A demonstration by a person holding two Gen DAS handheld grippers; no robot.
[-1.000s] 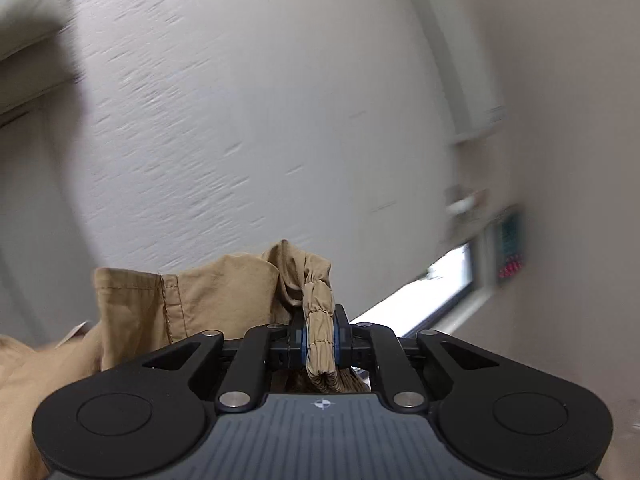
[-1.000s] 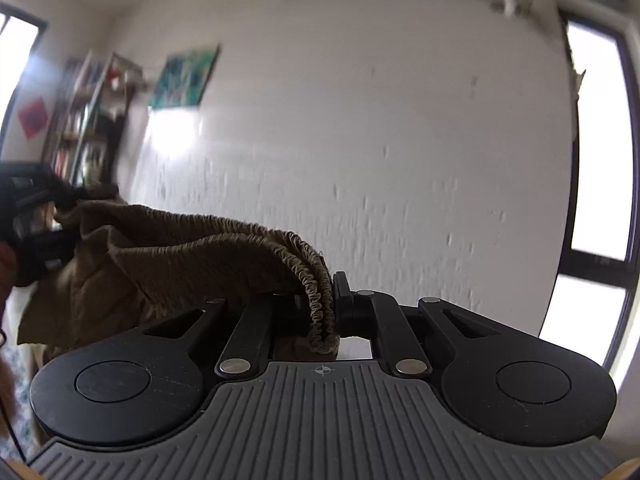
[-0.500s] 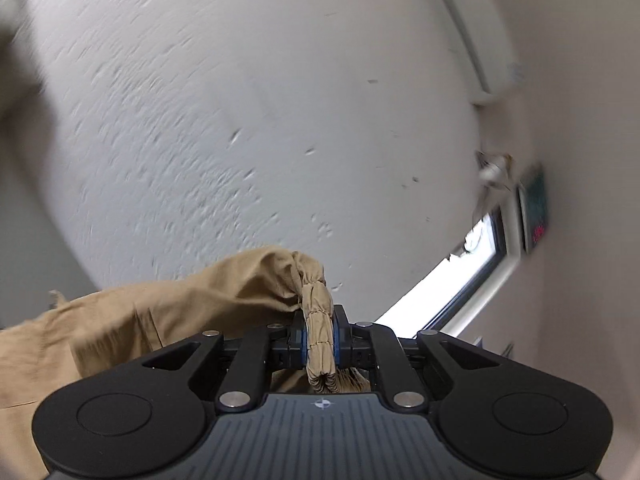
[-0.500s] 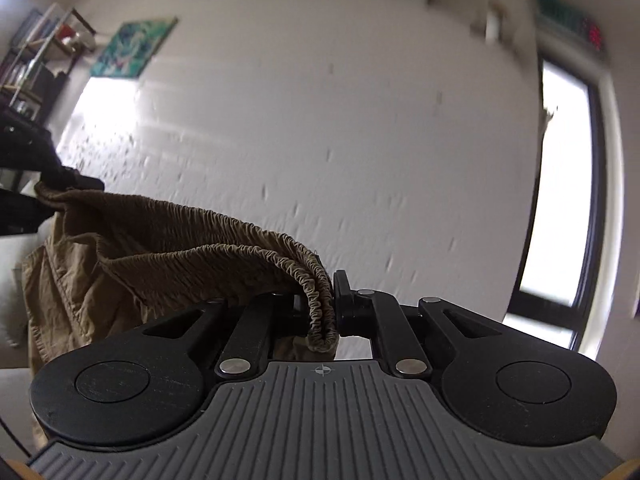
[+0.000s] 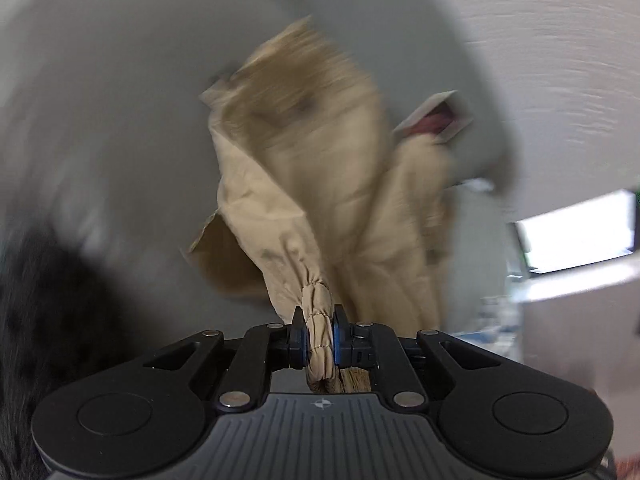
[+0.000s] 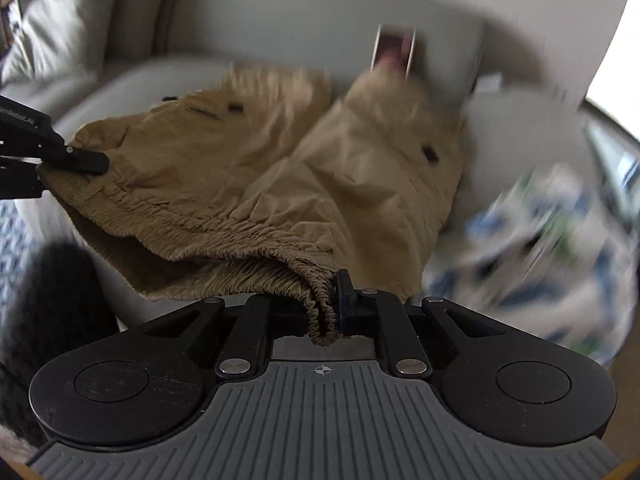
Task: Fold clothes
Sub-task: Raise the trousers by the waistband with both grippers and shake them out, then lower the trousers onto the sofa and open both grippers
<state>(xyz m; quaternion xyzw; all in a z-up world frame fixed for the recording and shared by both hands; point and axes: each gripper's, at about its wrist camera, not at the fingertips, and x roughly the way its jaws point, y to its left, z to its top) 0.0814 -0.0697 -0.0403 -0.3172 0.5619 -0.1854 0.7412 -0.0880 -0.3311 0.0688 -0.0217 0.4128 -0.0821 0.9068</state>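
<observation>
A pair of tan shorts (image 6: 248, 160) with an elastic waistband is stretched between both grippers above a grey sofa. My right gripper (image 6: 325, 312) is shut on one end of the gathered waistband. My left gripper (image 5: 318, 338) is shut on the other end, and it shows at the left edge of the right wrist view, the left gripper (image 6: 76, 160) pinching the band. The legs of the shorts (image 5: 320, 152) trail away toward the sofa back, blurred by motion.
A grey sofa (image 6: 280, 20) with a cushion (image 6: 60, 32) fills the background. A white, blue and green patterned cloth (image 6: 540, 240) lies at the right. A small card-like object (image 6: 394, 48) rests near the sofa back. Something dark and furry (image 6: 48, 312) sits at lower left.
Both grippers have swung down from facing the wall to facing the sofa. The shorts, bunched and hanging before, now spread out toward the seat, still held at the waistband.
</observation>
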